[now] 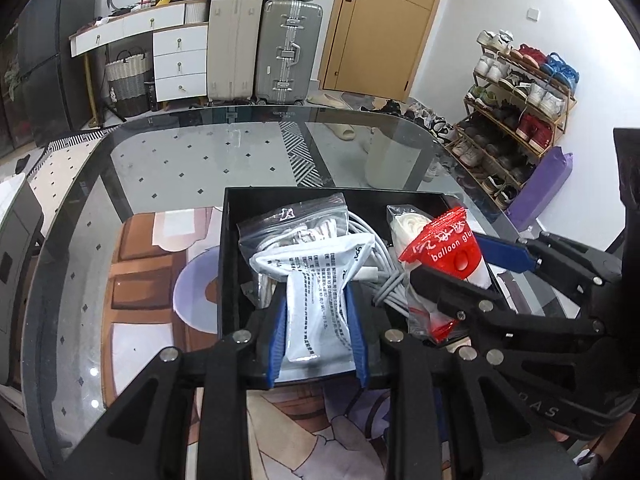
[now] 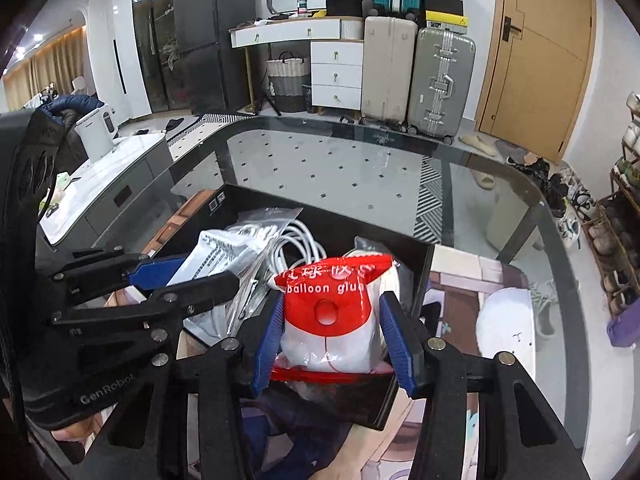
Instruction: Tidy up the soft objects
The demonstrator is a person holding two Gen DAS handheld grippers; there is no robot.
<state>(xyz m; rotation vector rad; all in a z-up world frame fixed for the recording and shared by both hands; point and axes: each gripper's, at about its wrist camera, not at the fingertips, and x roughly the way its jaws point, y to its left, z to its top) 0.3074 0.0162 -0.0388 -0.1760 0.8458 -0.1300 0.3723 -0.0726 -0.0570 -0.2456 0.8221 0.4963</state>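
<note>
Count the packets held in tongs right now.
2: the white printed packet in the left tongs, the red balloon glue packet in the right tongs, both over the black box.

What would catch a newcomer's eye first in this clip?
Probably the red balloon glue packet, pinched in the right claw over the black box. Next, the white printed pouch squeezed in the left claw above the same box, with white cables coiled inside.
</note>
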